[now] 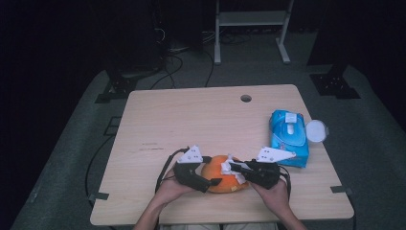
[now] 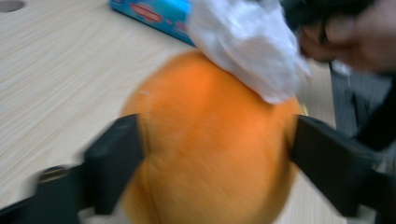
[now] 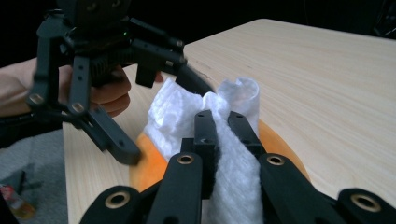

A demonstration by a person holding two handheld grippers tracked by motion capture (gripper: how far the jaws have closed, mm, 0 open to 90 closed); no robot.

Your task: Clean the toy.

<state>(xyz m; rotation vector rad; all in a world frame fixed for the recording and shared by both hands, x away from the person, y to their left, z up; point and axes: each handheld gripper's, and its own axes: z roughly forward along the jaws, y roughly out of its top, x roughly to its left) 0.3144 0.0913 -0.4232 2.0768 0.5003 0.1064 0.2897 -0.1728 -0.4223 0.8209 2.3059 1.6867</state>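
Two risks I saw: left tongs (image 1: 216, 181) spread, loose round orange ball (image 1: 221, 173), so it could roll; right tongs (image 3: 219, 122), pinching white wipe (image 3: 231, 154), might drop it.

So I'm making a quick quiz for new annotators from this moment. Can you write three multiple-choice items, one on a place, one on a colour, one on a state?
1. Where does the blue wipes pack lie on the table?
A. at its right side, beyond the right tongs
B. at its left edge
C. under the orange ball

2. What colour is the round thing between the left tongs?
A. green
B. orange
C. white

3. What are the right tongs doing?
A. standing open over bare table
B. clamped on the wipes pack
C. shut on a white wipe

Key: 1 A, the high view shows the pack right of both hands. 2 B, the ball is orange in the left gripper view. 3 C, the right gripper view shows the white wipe pinched between its fingers, lying on the ball.
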